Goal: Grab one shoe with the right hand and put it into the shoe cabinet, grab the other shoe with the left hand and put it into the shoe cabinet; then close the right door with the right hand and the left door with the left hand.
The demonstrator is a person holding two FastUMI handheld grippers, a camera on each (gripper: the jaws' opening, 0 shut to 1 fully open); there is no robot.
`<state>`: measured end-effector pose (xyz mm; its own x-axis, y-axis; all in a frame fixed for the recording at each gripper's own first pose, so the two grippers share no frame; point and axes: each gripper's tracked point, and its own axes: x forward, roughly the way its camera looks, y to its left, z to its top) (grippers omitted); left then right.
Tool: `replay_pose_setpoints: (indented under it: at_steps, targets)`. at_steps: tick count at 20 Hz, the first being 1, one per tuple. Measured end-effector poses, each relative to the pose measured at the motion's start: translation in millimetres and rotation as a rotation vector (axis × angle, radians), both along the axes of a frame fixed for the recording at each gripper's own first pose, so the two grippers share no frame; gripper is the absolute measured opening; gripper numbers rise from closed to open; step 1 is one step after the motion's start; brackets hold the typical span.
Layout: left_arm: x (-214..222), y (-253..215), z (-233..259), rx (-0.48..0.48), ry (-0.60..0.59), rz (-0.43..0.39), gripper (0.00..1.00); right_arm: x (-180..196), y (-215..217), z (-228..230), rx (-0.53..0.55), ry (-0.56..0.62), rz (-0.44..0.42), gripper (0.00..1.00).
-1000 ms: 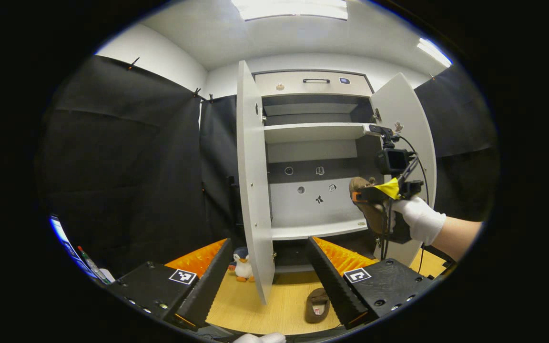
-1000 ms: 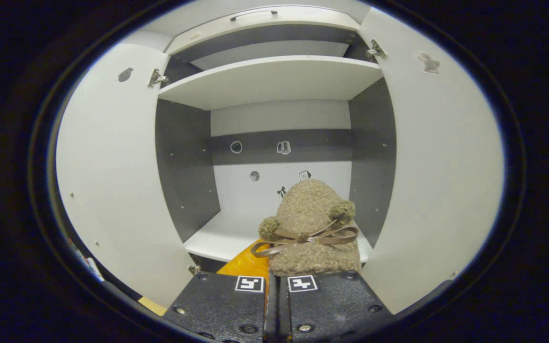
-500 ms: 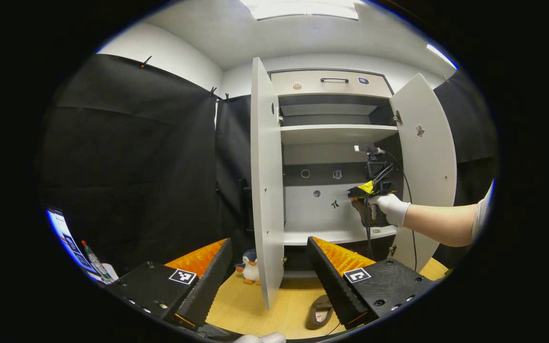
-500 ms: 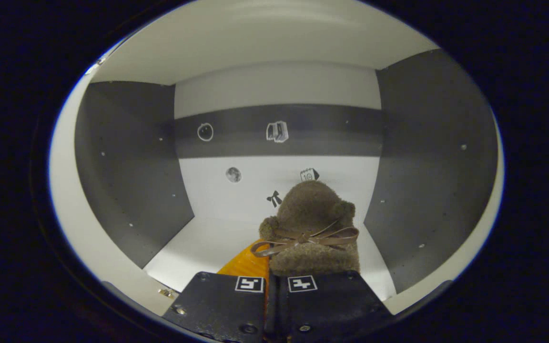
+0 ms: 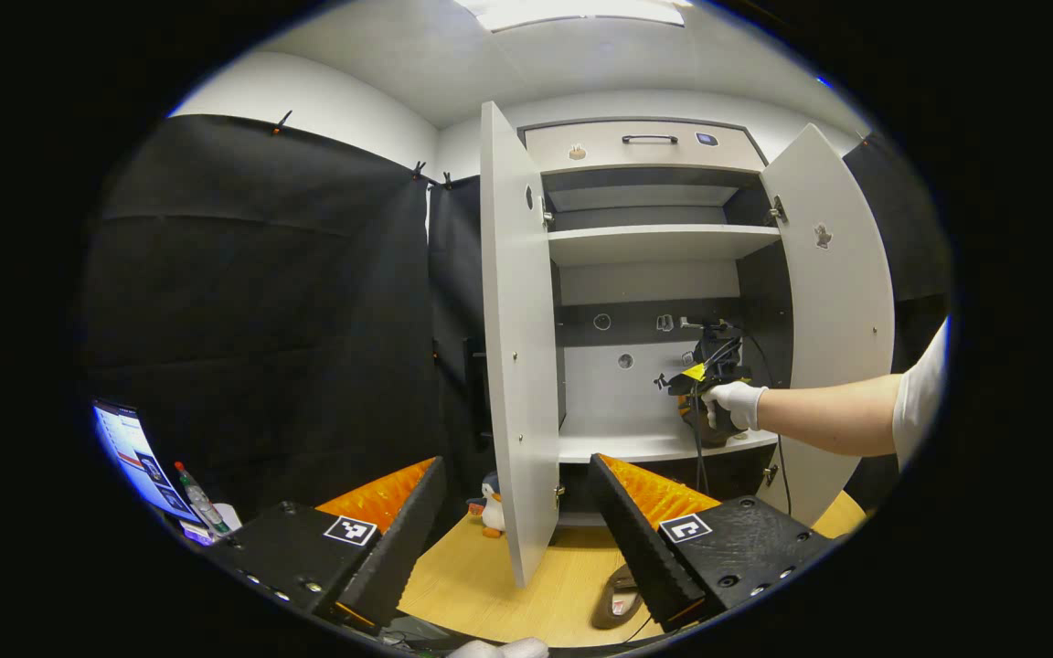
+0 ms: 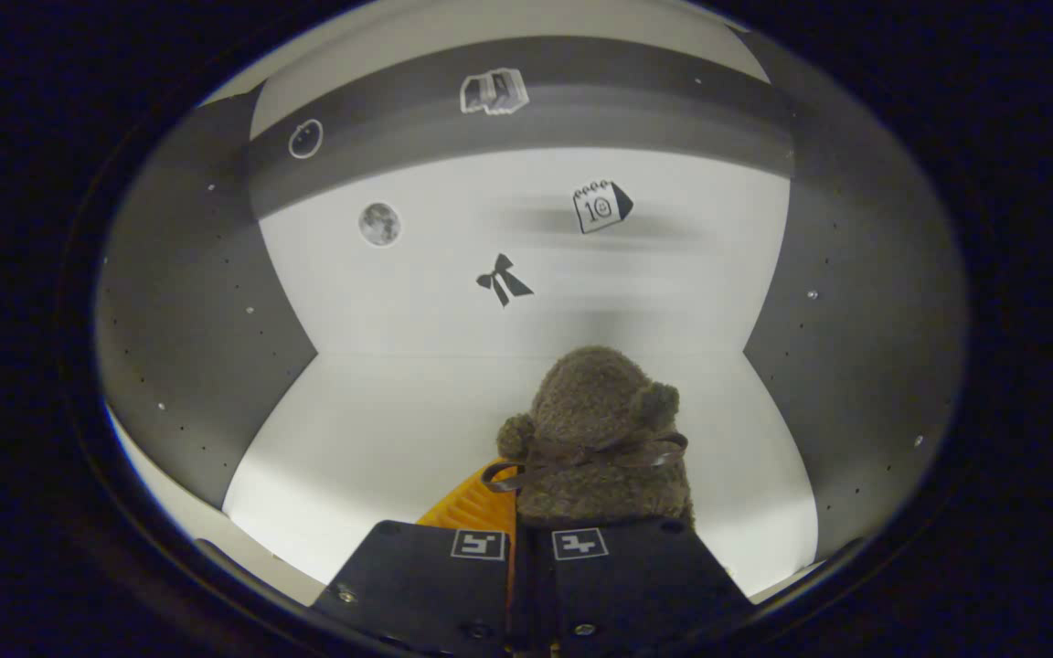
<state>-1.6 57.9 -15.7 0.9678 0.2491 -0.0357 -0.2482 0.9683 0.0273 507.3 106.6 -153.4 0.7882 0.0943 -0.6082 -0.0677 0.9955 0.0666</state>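
Over the last second the right tool point(image 6: 526, 525) has been carried past the open doors and deep into the white-and-grey shoe cabinet point(image 5: 664, 247). It remains clamped on the fuzzy brown slipper with a ribbon bow point(image 6: 595, 439), held just above the white shelf point(image 6: 380, 457) ahead. Release is judged imminent. The left tool point(image 5: 517, 512) is held apart; the other brown slipper point(image 5: 616, 594) lies below it on the wooden floor point(image 5: 490, 585).

**Shoes and open cabinet**

A fuzzy brown shoe point(image 6: 600, 429) with a thin bow and two pom-poms sits toe-forward inside the white shoe cabinet point(image 5: 654, 239), over its lower shelf. The other brown shoe point(image 5: 615, 596) lies on the wooden floor below. Left door point(image 5: 515, 366) and right door point(image 5: 842, 302) stand open.
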Motion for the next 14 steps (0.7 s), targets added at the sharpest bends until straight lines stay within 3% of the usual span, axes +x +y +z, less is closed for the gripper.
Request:
replay_pose_setpoints:
  at_steps: [5,9,10,12,14]
  targets:
    - [-5,3,2,-0.008,-0.01,0.019,0.96,-2,-2,-5,-0.024,0.082,0.009,0.11]
    - [-10,2,4,-0.004,-0.017,0.006,0.96,-25,0,7,0.034,0.088,-0.018,0.36]
    - [-11,3,4,-0.003,-0.022,0.003,0.96,-30,0,16,0.051,0.07,-0.026,0.55]
    - [-15,4,5,-0.008,-0.028,-0.005,0.96,-44,-5,32,0.062,0.014,-0.038,0.7]
    - [-19,7,4,-0.02,-0.033,-0.014,0.96,-60,-5,50,0.082,-0.064,-0.032,0.65]
